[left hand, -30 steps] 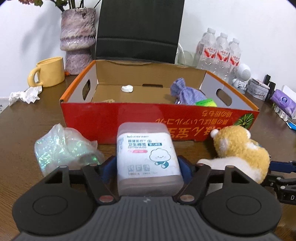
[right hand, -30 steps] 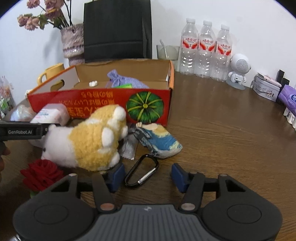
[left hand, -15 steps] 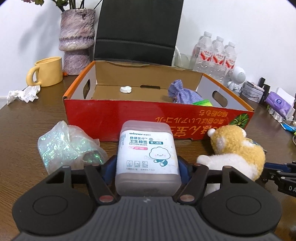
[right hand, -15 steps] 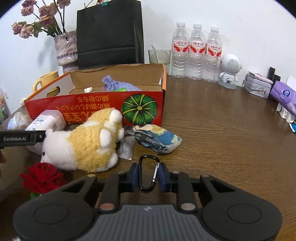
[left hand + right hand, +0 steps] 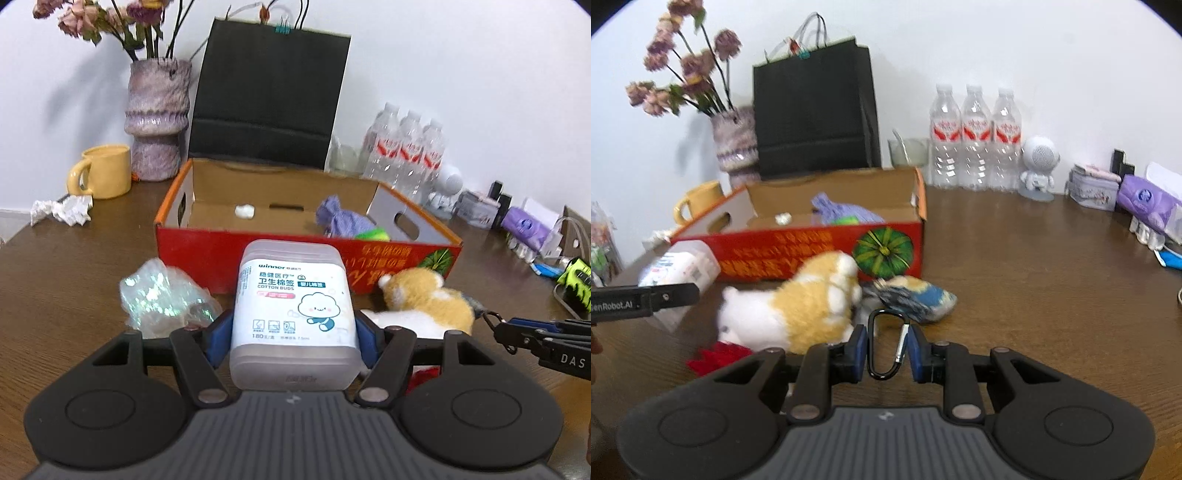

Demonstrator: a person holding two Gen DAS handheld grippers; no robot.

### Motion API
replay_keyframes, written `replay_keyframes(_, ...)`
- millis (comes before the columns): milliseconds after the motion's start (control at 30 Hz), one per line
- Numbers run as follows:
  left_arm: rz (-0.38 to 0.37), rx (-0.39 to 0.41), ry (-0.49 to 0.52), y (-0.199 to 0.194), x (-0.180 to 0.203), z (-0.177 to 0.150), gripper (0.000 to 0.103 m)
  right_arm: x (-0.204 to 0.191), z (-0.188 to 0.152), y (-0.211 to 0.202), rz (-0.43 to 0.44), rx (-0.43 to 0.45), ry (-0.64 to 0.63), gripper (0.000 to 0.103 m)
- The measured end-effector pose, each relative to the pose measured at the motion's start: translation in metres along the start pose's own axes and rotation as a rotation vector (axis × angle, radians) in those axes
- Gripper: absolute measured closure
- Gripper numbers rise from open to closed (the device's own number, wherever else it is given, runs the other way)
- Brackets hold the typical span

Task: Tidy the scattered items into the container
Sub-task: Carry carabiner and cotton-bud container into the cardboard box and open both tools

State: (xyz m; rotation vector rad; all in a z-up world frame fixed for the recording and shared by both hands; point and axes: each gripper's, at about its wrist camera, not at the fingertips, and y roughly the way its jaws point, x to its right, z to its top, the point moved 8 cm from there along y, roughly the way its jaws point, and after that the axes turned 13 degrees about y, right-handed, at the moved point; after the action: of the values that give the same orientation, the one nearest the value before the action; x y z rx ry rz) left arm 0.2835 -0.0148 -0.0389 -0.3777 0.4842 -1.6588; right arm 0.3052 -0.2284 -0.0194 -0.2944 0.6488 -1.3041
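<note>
My left gripper [image 5: 291, 341] is shut on a clear box of cotton buds [image 5: 291, 306], held above the table in front of the red cardboard box [image 5: 258, 254]. In the right wrist view my right gripper [image 5: 886, 349] is shut on a black carabiner [image 5: 888, 345], lifted off the table. A yellow and white plush toy [image 5: 805, 306] lies just ahead of it, next to a blue snack packet [image 5: 916, 297] and a red rose [image 5: 714, 358]. The red box [image 5: 798, 251] holds a purple pouch [image 5: 838, 212], a green item and a white scrap [image 5: 245, 211].
An iridescent plastic bag [image 5: 162, 295] lies left of the cotton buds. Behind the box stand a black paper bag [image 5: 269, 99], a vase [image 5: 157, 118], a yellow mug [image 5: 103, 171] and three water bottles [image 5: 975, 140]. Crumpled tissue [image 5: 61, 210] lies far left; small items line the right edge.
The right gripper closed on the carabiner and raised it off the table. The left gripper lifted the cotton bud box and both views now look from higher up.
</note>
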Motion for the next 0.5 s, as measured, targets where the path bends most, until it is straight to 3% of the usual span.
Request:
replay_keyframes(267,0.001,0.093,-0.017,-0.012,-0.013,0.048,0.036,-0.036,0.049,-0.013,0.086,0.103,-0.021,0.081)
replay_keyframes(500,0.022,0.136,-0.037,0.012,-0.023,0.083,0.036,-0.069,0.098,0.02,0.137,0.138,-0.018,0.081)
